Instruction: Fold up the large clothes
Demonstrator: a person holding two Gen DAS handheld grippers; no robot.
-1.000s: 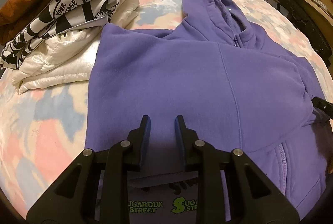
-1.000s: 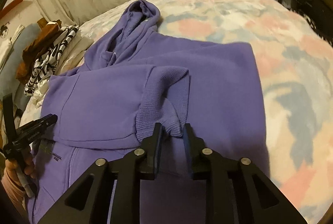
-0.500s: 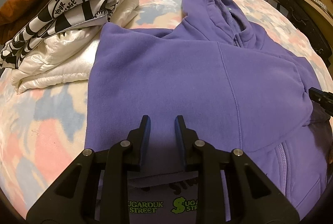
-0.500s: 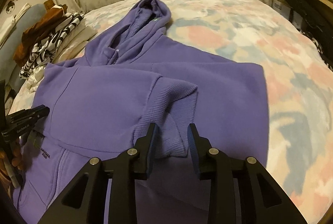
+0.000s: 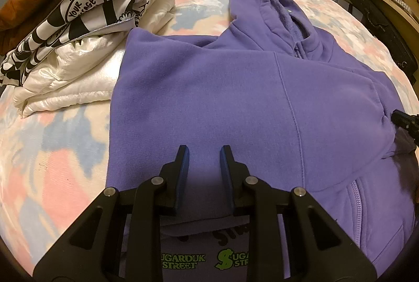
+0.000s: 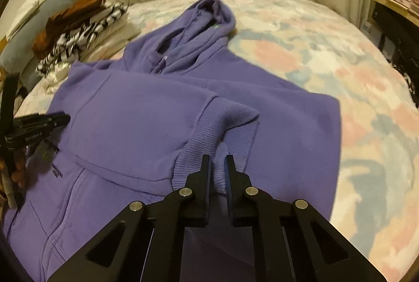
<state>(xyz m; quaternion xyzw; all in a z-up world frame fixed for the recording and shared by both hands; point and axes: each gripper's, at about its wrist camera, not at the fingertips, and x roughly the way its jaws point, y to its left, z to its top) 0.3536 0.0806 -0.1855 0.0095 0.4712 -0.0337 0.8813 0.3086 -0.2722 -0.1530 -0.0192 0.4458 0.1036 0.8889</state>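
My right gripper [image 6: 218, 160] has closed on the sleeve cuff [image 6: 222, 135]; left gripper [image 5: 201, 151] hovers open. The hoodie [image 5: 235, 98] lies lengthwise, hood far.

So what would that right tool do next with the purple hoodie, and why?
Probably lift the ribbed cuff slightly and lay it flat across the purple hoodie. The right tool is shut on the cuff, which stands bunched up, while the left tool hangs open above smooth fabric, holding nothing.
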